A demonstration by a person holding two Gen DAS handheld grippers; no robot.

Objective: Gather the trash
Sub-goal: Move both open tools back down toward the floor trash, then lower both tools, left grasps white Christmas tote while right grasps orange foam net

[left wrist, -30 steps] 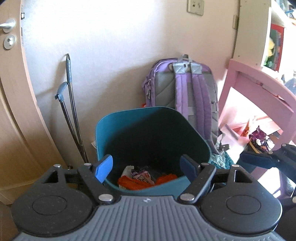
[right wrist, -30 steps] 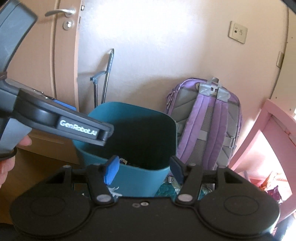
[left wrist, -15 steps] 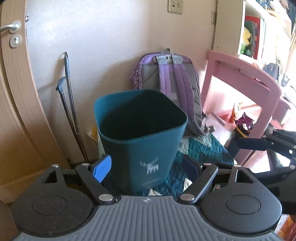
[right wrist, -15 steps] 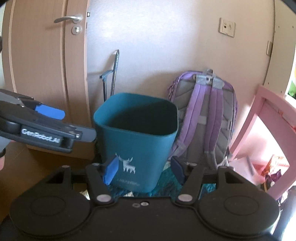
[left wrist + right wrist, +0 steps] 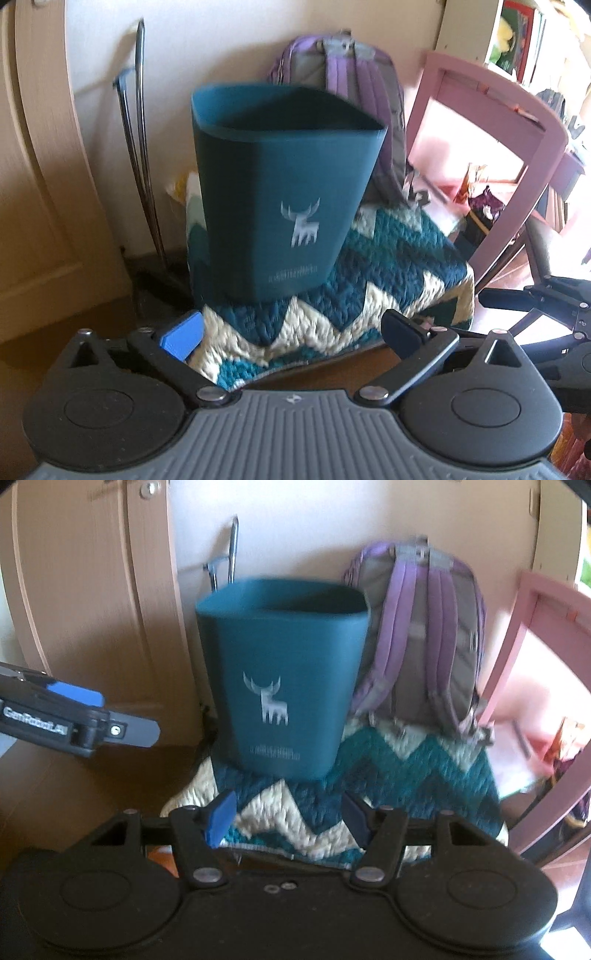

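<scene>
Both views are being taken from low and close, angled downward along each gripper's fingers toward a teal bin [image 5: 284,177] [image 5: 284,672] on a zigzag rug [image 5: 369,280] [image 5: 406,771]. The bin, the rug and a purple backpack [image 5: 354,70] [image 5: 421,627] are being shared, seen slightly from the left and from the right.

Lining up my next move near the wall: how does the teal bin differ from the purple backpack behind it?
The bin is teal, hard-sided and open-topped; the backpack is purple and grey, soft, with straps facing out. The bin stands on the zigzag rug bearing a pale deer logo; the backpack shows no logo and stands beside the wall. Both are upright.
</scene>
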